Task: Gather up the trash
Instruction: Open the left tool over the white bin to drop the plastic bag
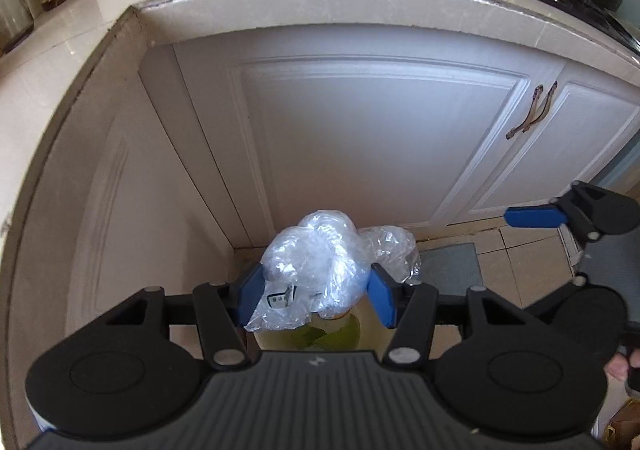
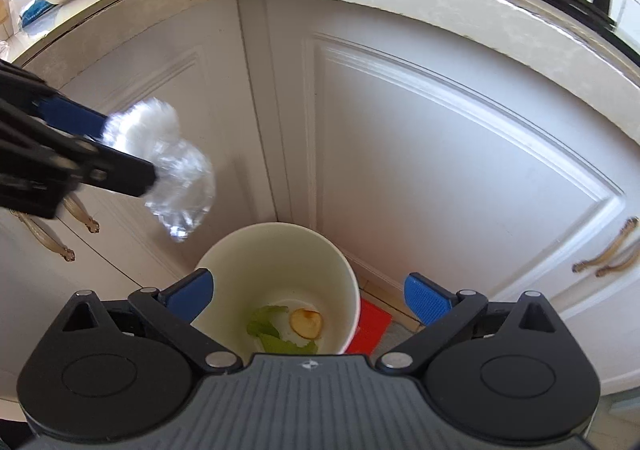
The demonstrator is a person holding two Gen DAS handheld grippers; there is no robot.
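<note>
While white cabinet doors (image 2: 440, 153) fill the corner under the counter, a white bin (image 2: 276, 282) stands on the floor at their foot, w/ green scraps (image 2: 276, 334) and a pale slice (image 2: 306, 323) at its bottom. Left gripper (image 1: 316, 290) is clenched on a crumpled clear plastic bag (image 1: 316, 254), held betw. both blue pads, hanging above the bin; from the right wrist cam the bag (image 2: 168, 165) sits at 10 o'clock of the bin rim. Right gripper (image 2: 310, 296) is released, nothing in it, fingers spread either side of the bin mouth, approx. 3 o'clock of the bag.
</note>
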